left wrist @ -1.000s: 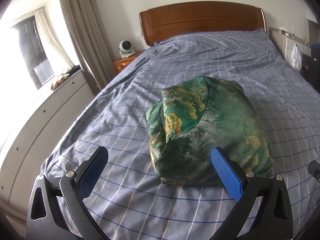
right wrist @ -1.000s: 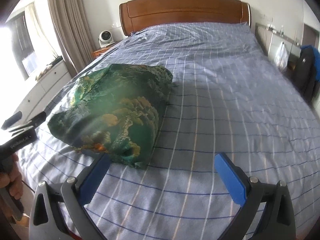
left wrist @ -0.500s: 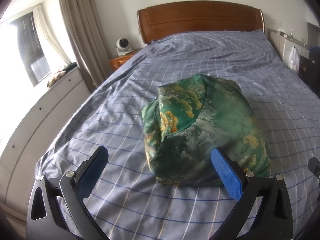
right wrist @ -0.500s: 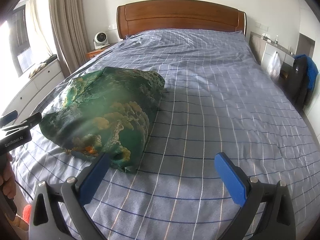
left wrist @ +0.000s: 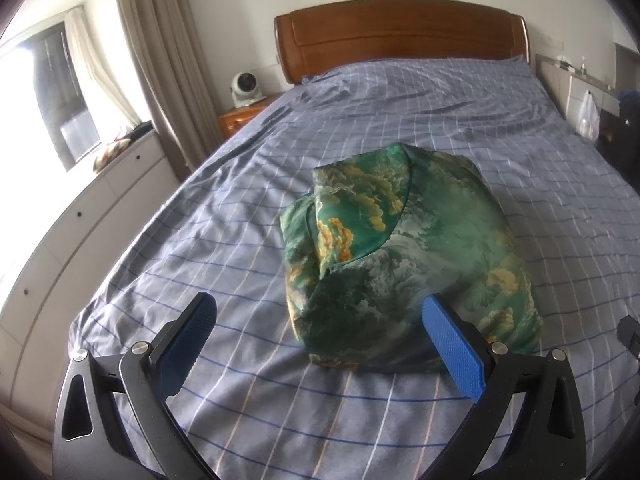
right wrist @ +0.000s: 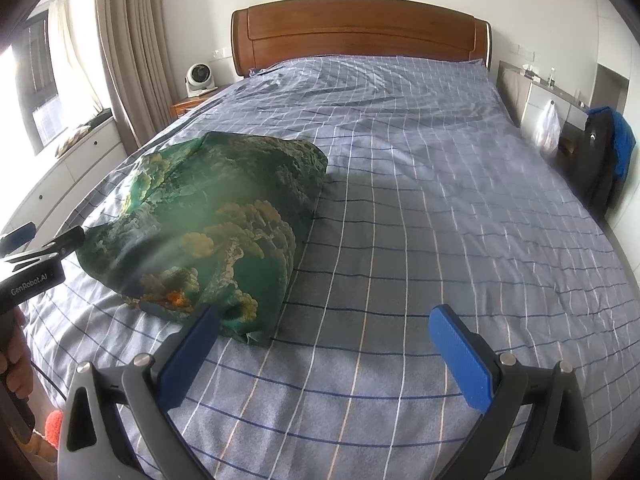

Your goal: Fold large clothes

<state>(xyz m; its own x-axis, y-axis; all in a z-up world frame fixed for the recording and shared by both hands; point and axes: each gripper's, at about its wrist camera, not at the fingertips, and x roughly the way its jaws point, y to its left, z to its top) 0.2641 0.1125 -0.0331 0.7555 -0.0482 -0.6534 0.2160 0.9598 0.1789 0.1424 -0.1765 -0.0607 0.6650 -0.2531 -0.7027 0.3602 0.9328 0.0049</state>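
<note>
A green garment with a yellow cloud print (left wrist: 404, 256) lies folded into a thick bundle on the blue checked bed sheet (left wrist: 240, 208). In the right wrist view the same garment (right wrist: 212, 220) sits at centre left. My left gripper (left wrist: 320, 328) hovers open just short of the bundle's near edge, nothing between its blue pads. My right gripper (right wrist: 324, 340) is open too, over bare sheet to the right of the bundle's near corner. The left gripper's body (right wrist: 36, 264) shows at the left edge of the right wrist view, with a hand (right wrist: 16, 356) on its handle.
A wooden headboard (right wrist: 360, 36) closes the far end of the bed. A small white fan (right wrist: 198, 78) stands on a bedside table at the left, by curtains and white drawers. A dark and blue jacket (right wrist: 608, 160) and a white bag (right wrist: 546, 128) hang at the right.
Both grippers have drawn back and risen slightly from the bundle, so more of the bed shows. The garment has not moved. Both stayed open.
</note>
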